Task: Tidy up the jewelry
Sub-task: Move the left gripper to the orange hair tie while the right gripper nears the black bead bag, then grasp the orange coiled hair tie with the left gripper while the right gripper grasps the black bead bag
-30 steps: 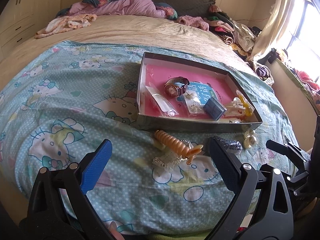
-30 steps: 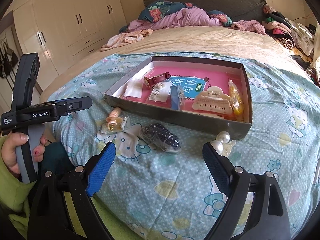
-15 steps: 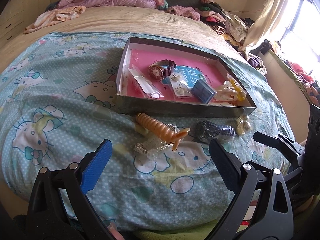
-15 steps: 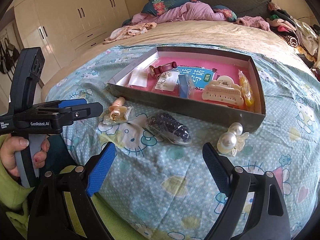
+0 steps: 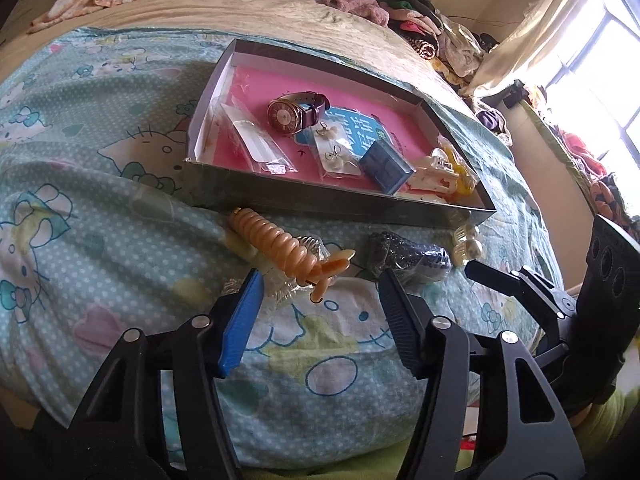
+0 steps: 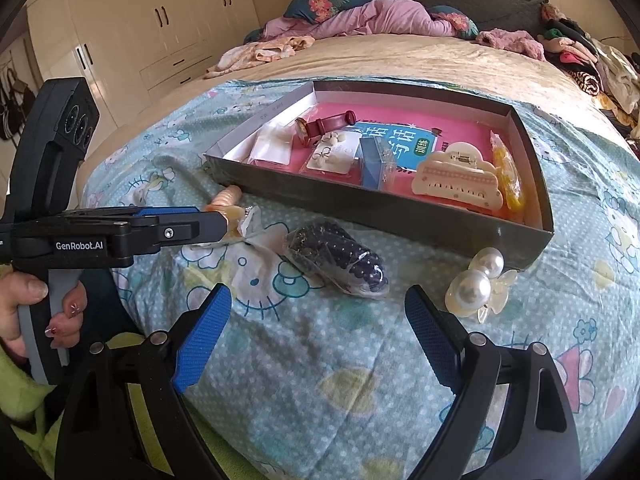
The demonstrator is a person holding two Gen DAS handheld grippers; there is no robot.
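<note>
An orange spiral hair clip [image 5: 276, 244] lies on a clear packet on the bedspread, just in front of the grey box [image 5: 320, 204]. My left gripper [image 5: 320, 312] hovers over the clip's near end with its jaws closing. The tip sits between the pads, which do not touch it. In the right wrist view my right gripper [image 6: 318, 320] stands open and empty, just short of a bag of dark beads [image 6: 336, 256]. A pearl hair clip [image 6: 476, 284] lies to that bag's right. The box [image 6: 360, 216] holds a watch [image 5: 288, 114], earring packets, a small blue case [image 5: 386, 166] and a cream claw clip [image 6: 456, 180].
The cartoon-cat bedspread [image 6: 360, 380] falls away at the bed's near edge under both grippers. A hand [image 6: 24, 312] in a green sleeve holds the left gripper's handle. Clothes are piled at the bed's head and right side. White wardrobes [image 6: 140, 40] stand to the left.
My left gripper's jaws have narrowed a good deal and it has sunk towards the orange spiral clip. My right gripper has come lower and closer to the bead bag and pearl clip, still wide.
</note>
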